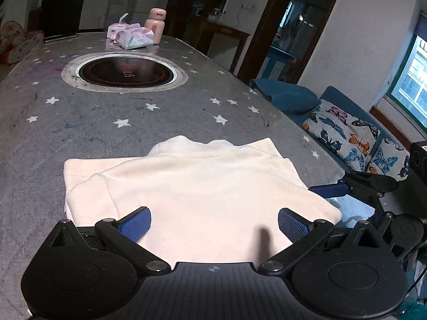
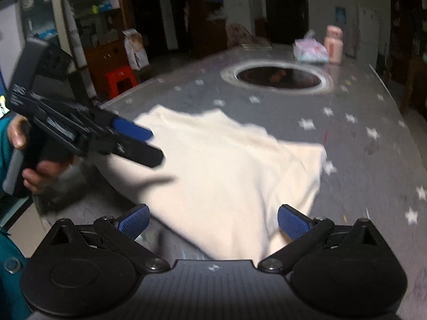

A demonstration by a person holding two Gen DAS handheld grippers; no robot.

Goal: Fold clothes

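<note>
A cream garment (image 1: 202,186) lies folded flat on the grey star-print table cover (image 1: 106,122). In the left wrist view my left gripper (image 1: 213,224) is open just above its near edge, and the blue pads (image 1: 134,224) hold nothing. My right gripper (image 1: 331,190) shows at the garment's right corner. In the blurred right wrist view the garment (image 2: 226,165) spreads ahead of my right gripper (image 2: 213,221), which is open and empty over its near corner. A hand carries my left gripper (image 2: 133,138) above the garment's left side.
A round dark hotplate (image 1: 125,73) is set into the table beyond the garment. Tissue packs (image 1: 133,37) and a pink bottle (image 1: 156,25) stand at the far end. A blue sofa with butterfly cushions (image 1: 344,130) flanks the table's right edge; a red stool (image 2: 120,80) stands left.
</note>
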